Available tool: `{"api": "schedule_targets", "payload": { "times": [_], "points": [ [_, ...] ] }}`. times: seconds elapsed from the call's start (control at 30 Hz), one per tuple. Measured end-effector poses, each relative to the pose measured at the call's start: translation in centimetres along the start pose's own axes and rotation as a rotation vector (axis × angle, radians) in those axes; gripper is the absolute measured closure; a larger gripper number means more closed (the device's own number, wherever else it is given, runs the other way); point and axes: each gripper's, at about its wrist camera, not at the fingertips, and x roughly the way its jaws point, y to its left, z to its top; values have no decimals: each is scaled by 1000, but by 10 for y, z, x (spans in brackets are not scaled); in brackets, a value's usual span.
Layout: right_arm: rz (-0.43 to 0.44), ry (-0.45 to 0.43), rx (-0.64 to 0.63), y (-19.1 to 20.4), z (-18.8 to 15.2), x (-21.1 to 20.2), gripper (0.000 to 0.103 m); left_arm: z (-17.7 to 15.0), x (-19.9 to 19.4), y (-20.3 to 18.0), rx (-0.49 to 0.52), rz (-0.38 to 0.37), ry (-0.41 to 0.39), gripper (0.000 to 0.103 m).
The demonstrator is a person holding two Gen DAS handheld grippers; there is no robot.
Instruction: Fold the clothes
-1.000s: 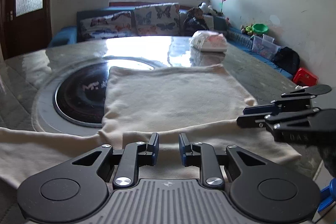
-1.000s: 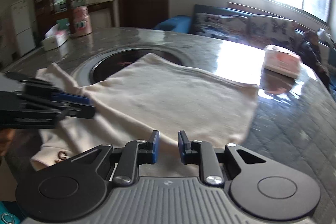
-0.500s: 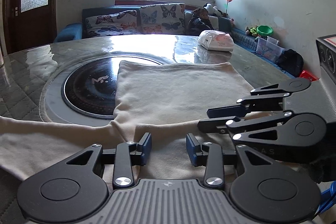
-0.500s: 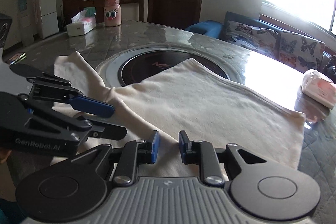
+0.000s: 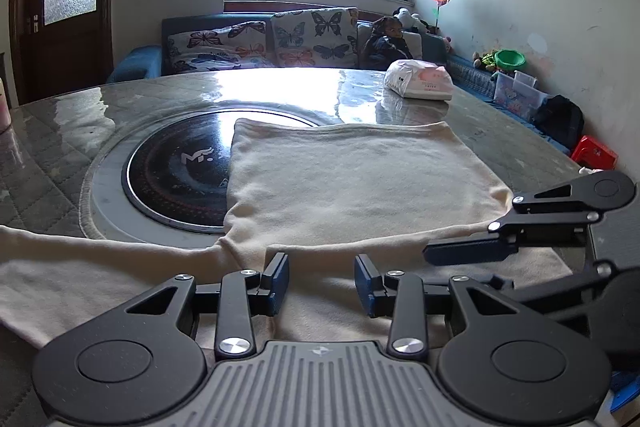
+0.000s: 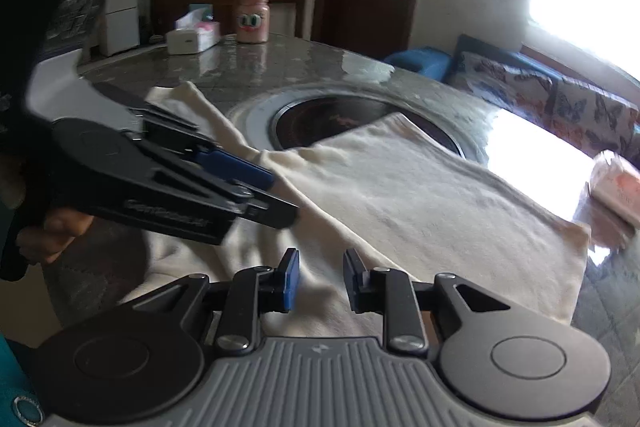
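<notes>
At a round stone table, the cream shirt lies flat with its body partly over the dark cooktop set in the middle, one sleeve trailing off toward my left. Since a second ago my left gripper has spread its jaws over the near edge of the shirt, nothing pinched between them, the cloth lying loose beneath. My right gripper has swung in closer beside the left; its jaws have just been opening a little and stand narrow, also empty. I take this as a release: one fold looks laid and both tools are free to pick the next edge, likely the loose sleeve. The left view alone shows the window, the butterfly-cushion sofa, a white packet at the far rim and my right gripper from the side. The right view, blurred, alone shows my hand on the left gripper, the pink bottle and the tissue box.
</notes>
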Motion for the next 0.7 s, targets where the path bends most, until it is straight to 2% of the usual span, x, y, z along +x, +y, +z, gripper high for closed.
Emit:
{"api": "schedule_targets", "payload": {
  "times": [0.23,0.37,0.53,0.7],
  "points": [
    [-61,-10,117,-30,-1,1,79,1,-5,1,-6,15,-2,64],
    [-56,-16,59,-21,-4,-5,79,4,-9,-8,17,-23,-14,63],
    [13,-6,-27,2,-8,-14,79,6,1,-18,38,-60,-3,63],
    [128,14,-48,19,-13,-26,79,3,11,-13,20,-32,19,63]
  ]
}}
